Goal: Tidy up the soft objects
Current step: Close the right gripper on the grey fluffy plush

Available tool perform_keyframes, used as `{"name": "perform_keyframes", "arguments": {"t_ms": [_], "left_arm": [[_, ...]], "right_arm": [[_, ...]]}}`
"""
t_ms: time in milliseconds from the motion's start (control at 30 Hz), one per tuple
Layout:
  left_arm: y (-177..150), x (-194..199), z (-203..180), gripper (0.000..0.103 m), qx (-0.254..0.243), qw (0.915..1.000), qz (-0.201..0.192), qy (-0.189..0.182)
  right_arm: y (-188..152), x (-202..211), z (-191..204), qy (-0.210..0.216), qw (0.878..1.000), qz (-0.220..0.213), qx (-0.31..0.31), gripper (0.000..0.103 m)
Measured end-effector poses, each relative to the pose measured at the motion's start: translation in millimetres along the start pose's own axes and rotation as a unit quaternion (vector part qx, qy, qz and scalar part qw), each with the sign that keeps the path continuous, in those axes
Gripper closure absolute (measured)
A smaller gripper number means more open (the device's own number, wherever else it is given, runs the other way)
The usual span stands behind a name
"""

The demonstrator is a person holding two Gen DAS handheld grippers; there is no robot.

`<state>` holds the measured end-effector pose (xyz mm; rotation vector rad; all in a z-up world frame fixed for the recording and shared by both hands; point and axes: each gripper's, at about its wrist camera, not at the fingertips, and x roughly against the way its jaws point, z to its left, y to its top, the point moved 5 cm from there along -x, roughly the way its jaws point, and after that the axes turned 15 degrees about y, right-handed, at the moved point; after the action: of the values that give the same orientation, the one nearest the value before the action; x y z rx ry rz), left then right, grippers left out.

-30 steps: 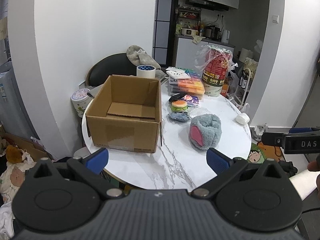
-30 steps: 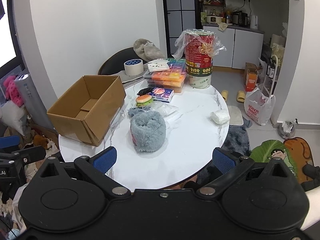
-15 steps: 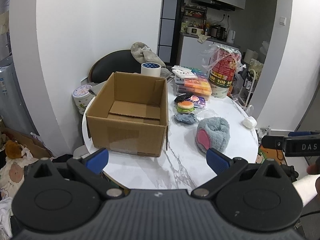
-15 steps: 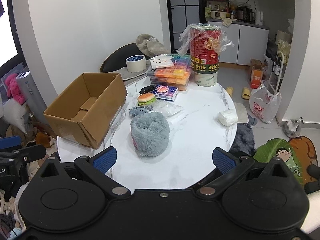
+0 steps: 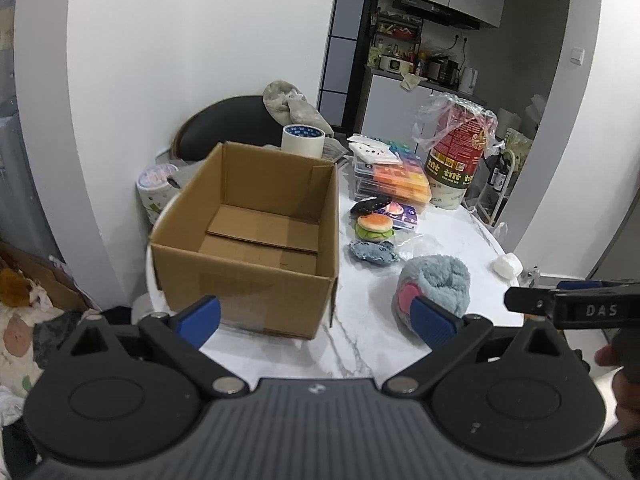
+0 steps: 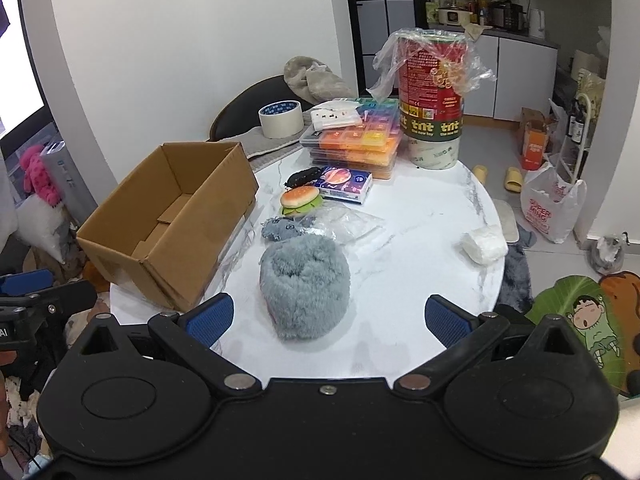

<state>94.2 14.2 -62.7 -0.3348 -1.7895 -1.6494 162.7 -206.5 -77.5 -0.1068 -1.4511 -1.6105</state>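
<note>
Two hand-held grippers hover at the near edge of a round marble table, both w/ blue-padded fingers spread wide and nothing between them. The left gripper faces an open cardboard box, empty inside, at the table's left side. A fluffy grey plush lies on the tabletop just beyond the right gripper, roughly centred btwn its fingers but not touching them; in the left wrist view the plush, pink patch showing, sits right behind the right-hand finger pad. Farther back, in a row beside the box: a small grey-blue soft toy, a burger toy, a black soft item and a printed packet. A white wad lies near the table's right rim. Stacked organiser cases, a red canister in plastic wrap and a tape roll stand at the back.
</note>
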Motion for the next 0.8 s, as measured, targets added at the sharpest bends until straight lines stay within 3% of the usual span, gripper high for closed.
{"name": "perform_keyframes", "arguments": {"t_ms": [233, 467, 633, 800], "left_arm": [[7.7, -11.7, -23.0, 0.006, 0.003, 0.9997, 0.004, -0.025], [11.0, -26.1, -55.4, 0.023, 0.010, 0.9976, 0.024, -0.064], [10.1, -45.1, -75.1, 0.028, 0.009, 0.9969, 0.037, -0.069], [8.7, -64.4, -87.9, 0.034, 0.014, 0.9964, 0.048, -0.068]], "right_arm": [[6.0, -12.4, -21.7, 0.011, 1.000, 0.006, -0.020, 0.002], [9.5, -28.2, -39.9, 0.042, 0.998, 0.030, -0.028, 0.024], [14.5, -35.8, -56.2, 0.048, 0.998, 0.028, -0.035, 0.028], [15.1, -42.0, -74.4, 0.057, 0.996, 0.031, -0.056, 0.040]]}}
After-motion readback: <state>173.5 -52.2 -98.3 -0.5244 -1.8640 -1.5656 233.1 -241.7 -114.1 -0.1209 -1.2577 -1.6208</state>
